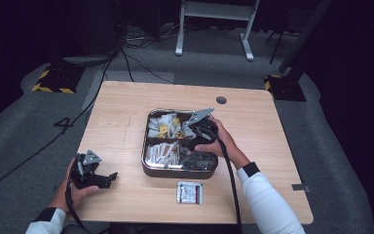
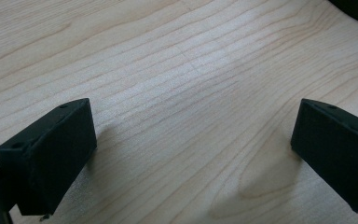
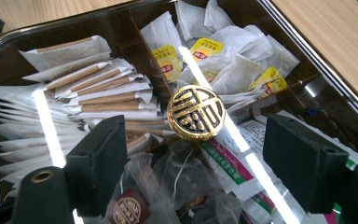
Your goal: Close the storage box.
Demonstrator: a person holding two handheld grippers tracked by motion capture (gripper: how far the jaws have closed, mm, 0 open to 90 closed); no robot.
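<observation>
Pale wooden table (image 1: 126,112) with fine grain, a round dark cable port (image 1: 221,100) at about 1 o'clock from its middle. Around it grey carpet, black cables trailing off toward 11 o'clock, a yellow-and-black striped foot (image 1: 53,83) at 10 o'clock, white frame legs (image 1: 214,29) at 12 o'clock; beyond that, darkness.

Near the table's middle, a dark square tray (image 1: 146,171) with a lid of clear plastic and a gold ornamental knob (image 3: 196,112) at its centre. Under the lid, four compartments: tea bags with yellow tags (image 3: 205,49), paper-wrapped sticks (image 3: 93,88), mesh sachets (image 3: 158,182), printed packets (image 3: 242,158). At 6 o'clock from the tray, well apart, a flat white-and-red packet (image 1: 189,192) on the bare wood.

Right gripper (image 3: 193,158) over the tray lid, jaws spread wide to either side of the knob, pads not pressing it. Left gripper (image 1: 93,176) at the table's 8 o'clock corner, resting low; in the left gripper view jaws wide apart with only wood between them (image 2: 193,154).

Hard to read: print on packets and tags too small; glare streaks across the lid; tray's right compartments partly covered by the right hand (image 1: 214,141) in the high view; forearms cut off at the bottom edge.
</observation>
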